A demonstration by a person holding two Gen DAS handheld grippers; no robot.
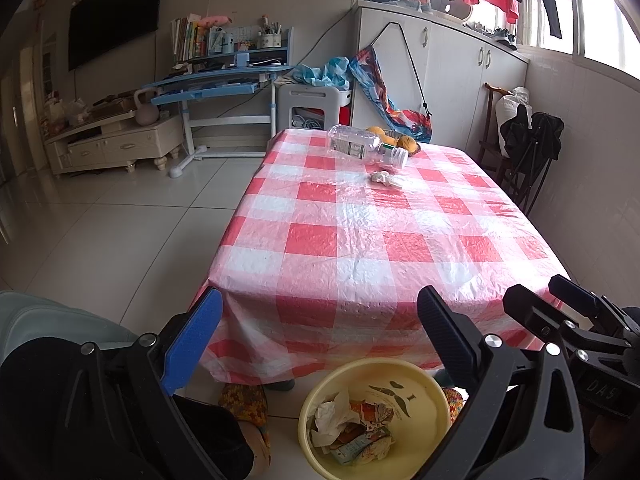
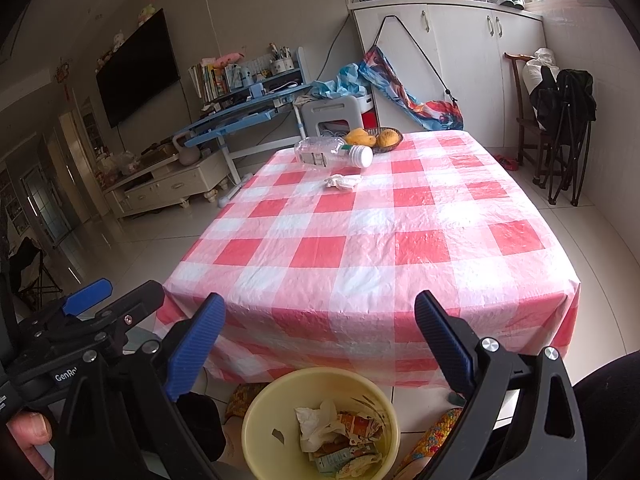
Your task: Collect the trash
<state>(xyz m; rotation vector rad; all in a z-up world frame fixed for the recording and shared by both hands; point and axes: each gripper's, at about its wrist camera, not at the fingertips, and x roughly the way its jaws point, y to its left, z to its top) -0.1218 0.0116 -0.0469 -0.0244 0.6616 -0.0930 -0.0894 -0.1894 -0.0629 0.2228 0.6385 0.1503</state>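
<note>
Still on the far end of the surface lie the plastic bottle and crumpled tissue; both tongs, left and right, gape wide and empty above the yellow bin. Gripped carelessly, the round bottle could roll off.

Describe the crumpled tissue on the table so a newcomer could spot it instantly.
Start at the red-and-white checked tablecloth and look to its far end. A clear plastic bottle lies there on its side; the small crumpled white tissue lies just in front of it, the only soft, shapeless white scrap there.
</note>
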